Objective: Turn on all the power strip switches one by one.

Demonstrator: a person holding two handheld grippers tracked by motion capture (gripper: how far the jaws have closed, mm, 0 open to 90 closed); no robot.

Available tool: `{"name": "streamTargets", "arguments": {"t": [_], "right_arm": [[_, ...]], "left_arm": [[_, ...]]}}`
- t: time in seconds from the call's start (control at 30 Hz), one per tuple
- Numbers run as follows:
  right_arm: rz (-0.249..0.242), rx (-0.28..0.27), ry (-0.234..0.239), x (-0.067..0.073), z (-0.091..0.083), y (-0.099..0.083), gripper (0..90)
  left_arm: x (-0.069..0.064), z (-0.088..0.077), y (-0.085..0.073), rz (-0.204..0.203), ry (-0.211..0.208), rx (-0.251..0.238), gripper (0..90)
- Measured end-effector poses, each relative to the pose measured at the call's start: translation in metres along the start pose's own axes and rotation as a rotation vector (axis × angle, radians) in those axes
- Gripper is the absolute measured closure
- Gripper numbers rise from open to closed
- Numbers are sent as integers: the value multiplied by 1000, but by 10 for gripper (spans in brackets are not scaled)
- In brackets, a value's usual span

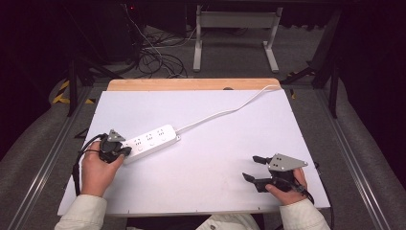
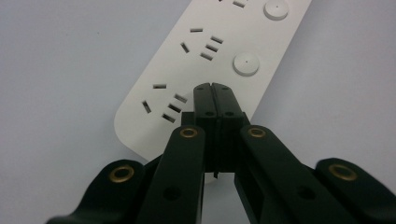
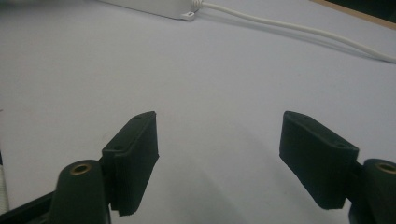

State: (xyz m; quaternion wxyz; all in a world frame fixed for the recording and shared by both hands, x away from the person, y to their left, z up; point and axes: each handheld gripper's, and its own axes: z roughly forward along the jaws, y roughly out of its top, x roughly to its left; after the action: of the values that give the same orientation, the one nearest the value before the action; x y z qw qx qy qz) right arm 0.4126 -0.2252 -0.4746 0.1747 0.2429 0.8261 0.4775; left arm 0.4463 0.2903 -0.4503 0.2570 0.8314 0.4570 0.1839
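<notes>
Two forearms in pale sleeves are coming in from six o'clock in the high view. At about eight o'clock on the white table point(image 1: 201, 187), the left gripper point(image 1: 125, 152) is sitting clenched, its jaws pressed flat together with nothing between them, tips over the near end of the white power strip point(image 1: 151, 140) beside a round button point(image 2: 246, 64). Toward four o'clock, well apart from the strip, the right gripper point(image 1: 253, 167) is resting released, jaws spread wide over bare tabletop. From the strip's far end a white cord point(image 1: 225, 112) is running toward one o'clock.
</notes>
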Motion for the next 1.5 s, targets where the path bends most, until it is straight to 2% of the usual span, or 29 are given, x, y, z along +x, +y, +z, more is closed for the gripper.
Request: {"name": "streamTargets", "arguments": {"t": [0.27, 0.37, 0.4, 0.43, 0.47, 0.5, 0.53, 0.63, 0.73, 0.77, 0.83, 0.87, 1.03, 1.13, 1.17, 1.3, 1.43, 1.5], "right_arm": [[2, 1, 1, 0, 0, -1, 285], [7, 0, 0, 0, 0, -1, 284], [7, 0, 0, 0, 0, -1, 284], [8, 1, -1, -1, 0, -1, 284], [8, 1, -1, -1, 0, -1, 284], [7, 4, 0, -1, 1, -1, 284], [8, 5, 3, -1, 2, -1, 284], [10, 9, 2, -2, 3, -1, 284], [10, 12, 1, -2, 4, -1, 284], [7, 13, 2, -1, 4, -1, 284], [7, 12, 3, -1, 4, -1, 284], [7, 8, 2, -1, 3, -1, 284], [7, 8, 3, -1, 3, -1, 283], [7, 8, 3, -2, 3, -1, 283], [7, 11, 3, -1, 3, -1, 283], [6, 12, 2, -1, 3, -1, 283], [6, 15, 1, -1, 4, -1, 283], [5, 13, 4, -1, 3, -1, 283]], "left_arm": [[-2, 1, -1, -2, 12, 1, 900], [-5, 1, -1, 3, 29, -3, 900], [-5, 0, -1, 19, 42, -4, 900], [-6, 1, -5, 15, 46, -59, 900], [-6, 1, -5, 15, 46, -59, 900], [-3, -1, -6, 17, 33, -89, 900], [1, -9, -6, 12, 7, -162, 900], [6, -27, -3, -1, -6, -254, 900], [6, -32, -3, 2, -5, -270, 900], [6, -34, -3, -4, -23, -277, 900], [6, -35, -3, -8, -30, -278, 900], [5, -35, -2, -13, -48, -282, 900], [4, -36, 0, -14, -64, -289, 900], [3, -33, 3, -17, -86, -298, 900], [0, -27, 7, -18, -102, -292, 900], [-4, -19, 14, 10, -103, -273, 900], [-4, -12, 17, 12, -113, -257, 900], [-4, -10, 17, 13, -104, -247, 900]]}}
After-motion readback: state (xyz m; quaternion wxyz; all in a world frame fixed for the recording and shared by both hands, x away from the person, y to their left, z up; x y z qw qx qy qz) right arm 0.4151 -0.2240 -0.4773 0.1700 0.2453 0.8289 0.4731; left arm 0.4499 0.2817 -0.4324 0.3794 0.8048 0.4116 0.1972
